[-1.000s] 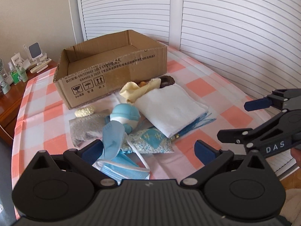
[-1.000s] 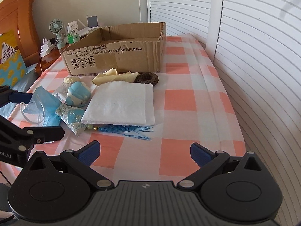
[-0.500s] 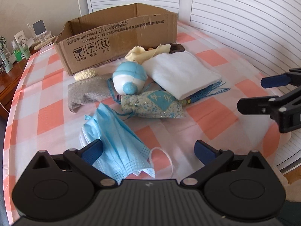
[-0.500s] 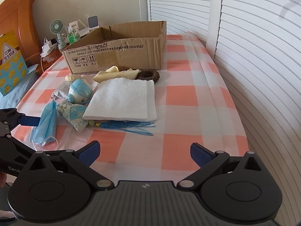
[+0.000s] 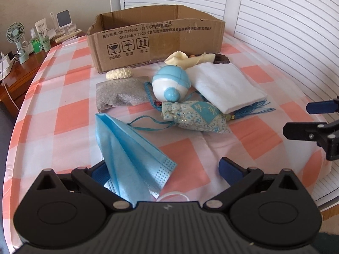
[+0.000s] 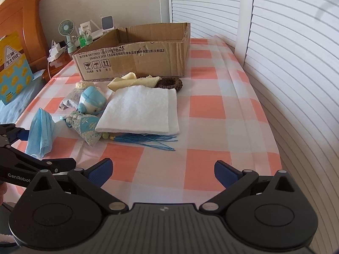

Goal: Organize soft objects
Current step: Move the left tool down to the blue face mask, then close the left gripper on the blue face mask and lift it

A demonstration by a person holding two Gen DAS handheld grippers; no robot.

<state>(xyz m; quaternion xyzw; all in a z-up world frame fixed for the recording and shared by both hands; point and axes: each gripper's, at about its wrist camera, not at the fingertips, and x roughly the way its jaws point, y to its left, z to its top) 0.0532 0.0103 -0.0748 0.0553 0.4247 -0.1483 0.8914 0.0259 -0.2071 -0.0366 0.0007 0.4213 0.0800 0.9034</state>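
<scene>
The left gripper (image 5: 164, 169) has its jaws spread wide, and a blue mask (image 5: 129, 154) lies between them on the checked cloth (image 5: 70, 118), leaning against the left finger; nothing clamps it. In the right wrist view the mask (image 6: 40, 133) sits at the near left of the pile, just beside the left gripper's tips. The right gripper (image 6: 163, 170) hovers over bare cloth with its jaws wide apart, holding nothing.

Beyond the mask lies a patterned pouch (image 5: 195, 118) with a blue tassel (image 6: 146, 140) trailing to the right. Just behind it rests a blue-and-white ball toy (image 5: 171, 83), touching a grey sachet (image 5: 120, 94) on its left. A small cream lump (image 5: 118, 74) lies near the box wall. To the right, a folded white cloth (image 5: 224, 86) covers part of the tassel cord. Behind it are a yellow cloth (image 6: 135, 81) and a brown ring (image 6: 169, 83). The open cardboard box (image 5: 156, 44) stands at the far end; its inside is not clearly visible. A small fan (image 5: 15, 35) and bottles stand on a wooden stand at far left.
</scene>
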